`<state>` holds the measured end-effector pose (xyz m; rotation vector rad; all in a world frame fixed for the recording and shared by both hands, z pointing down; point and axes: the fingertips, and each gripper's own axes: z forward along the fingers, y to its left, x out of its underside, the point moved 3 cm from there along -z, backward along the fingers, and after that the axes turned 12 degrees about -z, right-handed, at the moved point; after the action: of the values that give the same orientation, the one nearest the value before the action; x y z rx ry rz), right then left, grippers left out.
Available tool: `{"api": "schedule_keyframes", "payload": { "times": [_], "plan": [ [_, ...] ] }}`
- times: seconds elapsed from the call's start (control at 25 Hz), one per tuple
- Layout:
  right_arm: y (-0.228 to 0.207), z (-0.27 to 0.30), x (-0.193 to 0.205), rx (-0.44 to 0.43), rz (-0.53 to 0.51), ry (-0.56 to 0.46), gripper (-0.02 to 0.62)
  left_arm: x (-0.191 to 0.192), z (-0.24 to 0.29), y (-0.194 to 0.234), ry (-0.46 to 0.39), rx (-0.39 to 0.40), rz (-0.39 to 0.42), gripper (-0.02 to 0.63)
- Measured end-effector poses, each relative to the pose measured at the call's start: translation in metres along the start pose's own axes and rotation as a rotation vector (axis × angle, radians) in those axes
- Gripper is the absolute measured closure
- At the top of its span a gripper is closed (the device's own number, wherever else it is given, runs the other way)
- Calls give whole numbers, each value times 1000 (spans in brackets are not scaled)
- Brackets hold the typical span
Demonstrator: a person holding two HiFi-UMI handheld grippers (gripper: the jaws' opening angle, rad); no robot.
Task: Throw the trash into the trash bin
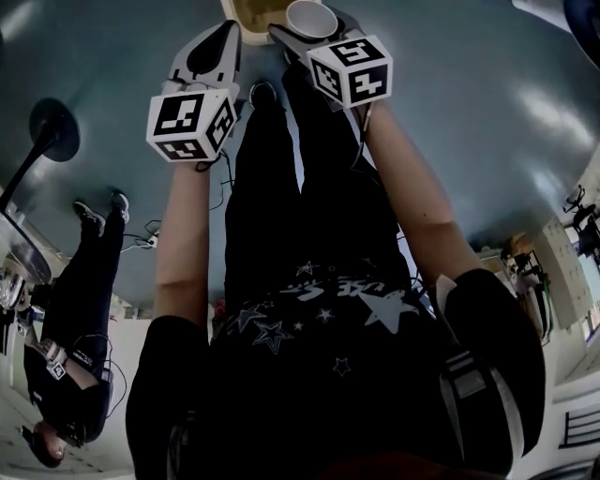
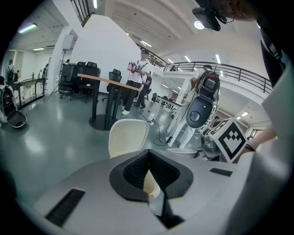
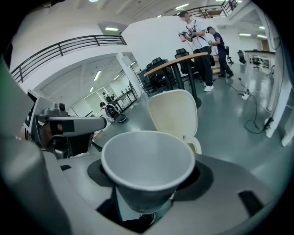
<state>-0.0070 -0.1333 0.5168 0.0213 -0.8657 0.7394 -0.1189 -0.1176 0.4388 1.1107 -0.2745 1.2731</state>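
Note:
My right gripper (image 3: 148,186) is shut on a white paper cup (image 3: 148,161), held upright with its mouth towards the camera. In the head view the cup (image 1: 311,17) hangs at the top centre, just right of the cream trash bin (image 1: 246,19). The bin's lid (image 3: 173,112) stands raised right behind the cup. My left gripper (image 2: 148,153) has its dark pads meeting at the tips with nothing between them. It points at the same cream lid (image 2: 128,137). In the head view the left gripper (image 1: 214,52) sits left of the bin. The cup's rim (image 2: 183,153) shows to its right.
Another person (image 1: 84,309) stands on the grey floor at the left. A tall table (image 2: 108,85) on a round base (image 1: 52,131) is beyond the bin. A white robot (image 2: 200,110) and floor cables (image 2: 158,131) lie to the right.

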Motion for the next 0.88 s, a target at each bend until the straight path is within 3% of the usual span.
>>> {"api": "schedule_keyframes", "payload": {
  "times": [0.88],
  "plan": [
    [-37, 87, 63, -73, -38, 120, 288, 79, 71, 54, 101, -81, -90, 595]
  ]
}}
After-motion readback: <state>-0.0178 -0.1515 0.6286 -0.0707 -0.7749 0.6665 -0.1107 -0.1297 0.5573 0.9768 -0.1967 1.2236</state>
